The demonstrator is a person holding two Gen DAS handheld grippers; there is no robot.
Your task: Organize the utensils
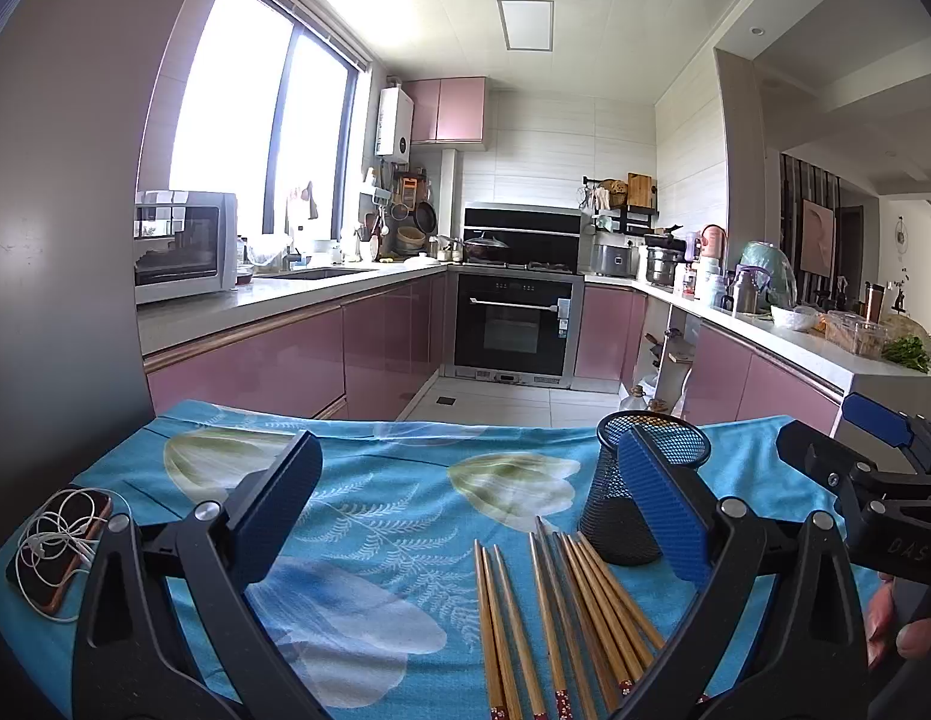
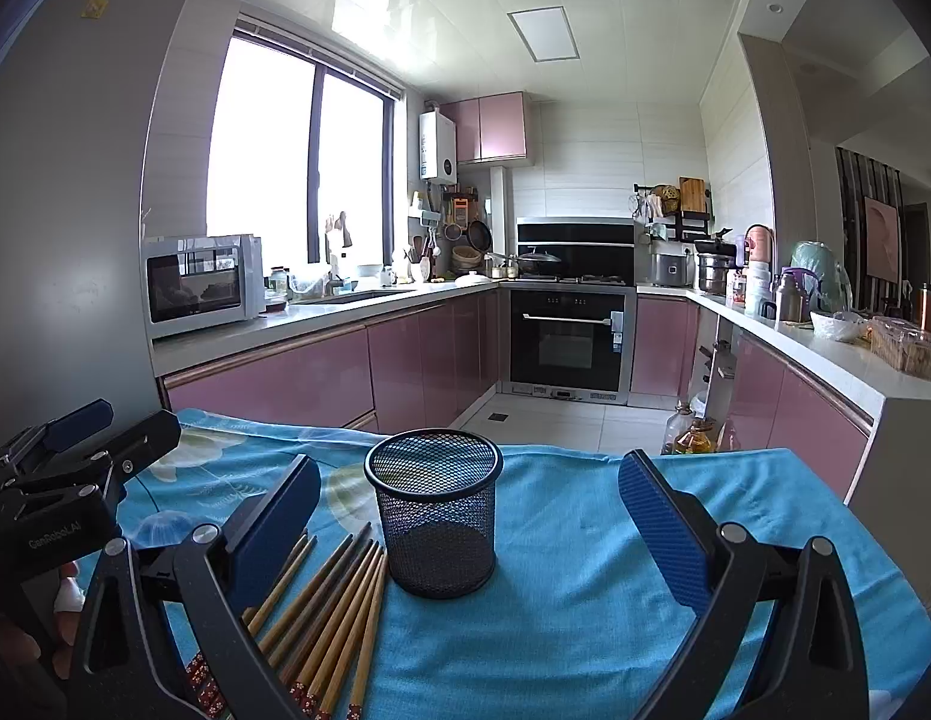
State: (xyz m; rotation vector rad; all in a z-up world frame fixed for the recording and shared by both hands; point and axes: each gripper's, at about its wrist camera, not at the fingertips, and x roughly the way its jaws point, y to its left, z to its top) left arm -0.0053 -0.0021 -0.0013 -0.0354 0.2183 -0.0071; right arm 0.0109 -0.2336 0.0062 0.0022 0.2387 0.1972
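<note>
Both tools are wide open and hold nothing: the left tool (image 1: pixel 471 516) and the right tool (image 2: pixel 471 522). The wooden chopsticks (image 1: pixel 561 618) lie flat on the blue table (image 2: pixel 585 588), just beside the empty black mesh cup (image 2: pixel 435 516). The table's right side is bare.

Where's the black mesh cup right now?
The black mesh cup stands upright on the blue floral tablecloth, centred in the right wrist view between the open right claw's fingers, with the wooden chopsticks just to its left.
</note>
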